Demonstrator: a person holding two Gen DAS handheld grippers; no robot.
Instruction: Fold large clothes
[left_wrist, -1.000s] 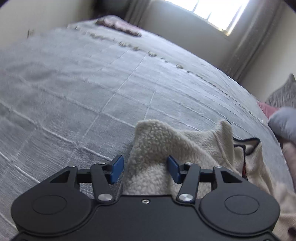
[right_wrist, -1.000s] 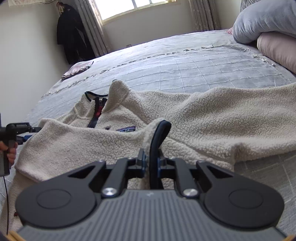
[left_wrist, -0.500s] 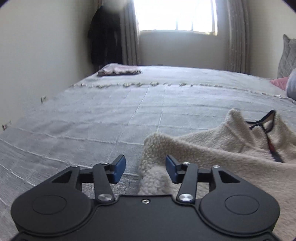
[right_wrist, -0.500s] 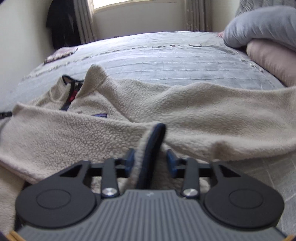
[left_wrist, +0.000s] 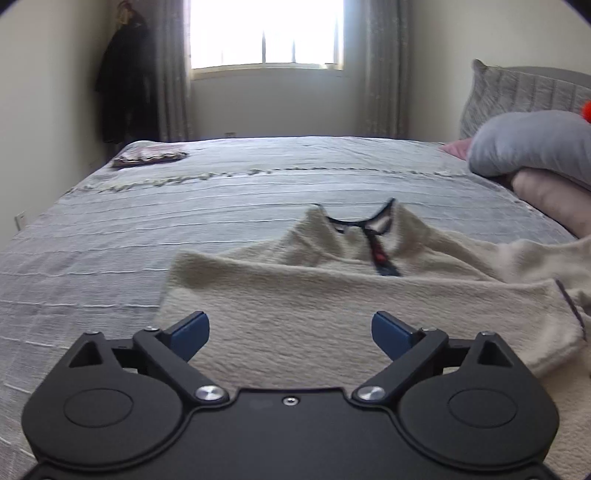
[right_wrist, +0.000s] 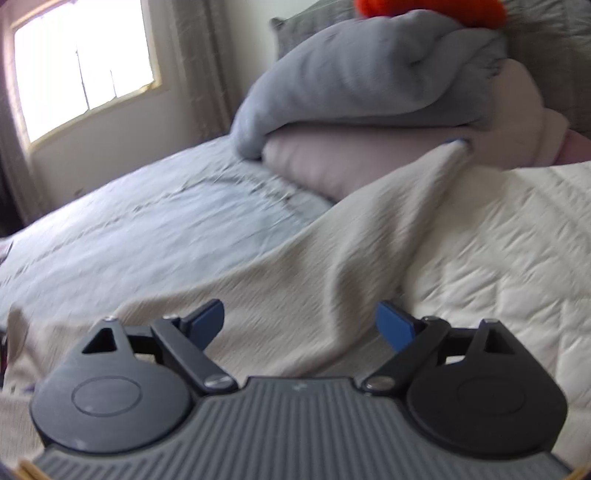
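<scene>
A cream fleece pullover (left_wrist: 332, 295) with a dark-trimmed collar and zip (left_wrist: 380, 254) lies on the grey bed. A sleeve is folded across its chest in the left wrist view. My left gripper (left_wrist: 291, 332) is open and empty just above the folded fleece. My right gripper (right_wrist: 299, 325) is open and empty over the pullover's other side (right_wrist: 332, 258), where a sleeve runs up toward the pillows. The right wrist view is blurred.
The grey quilted bedspread (left_wrist: 147, 229) stretches to the far wall with a window (left_wrist: 266, 33). A grey pillow (right_wrist: 362, 74) on a pink pillow (right_wrist: 369, 158) sits at the bed's head. A small folded cloth (left_wrist: 147, 157) lies at the far left corner.
Both grippers have opened wide and let go of the fleece. The left gripper swung right and now faces the collar; the right gripper swung right toward the pillows.
</scene>
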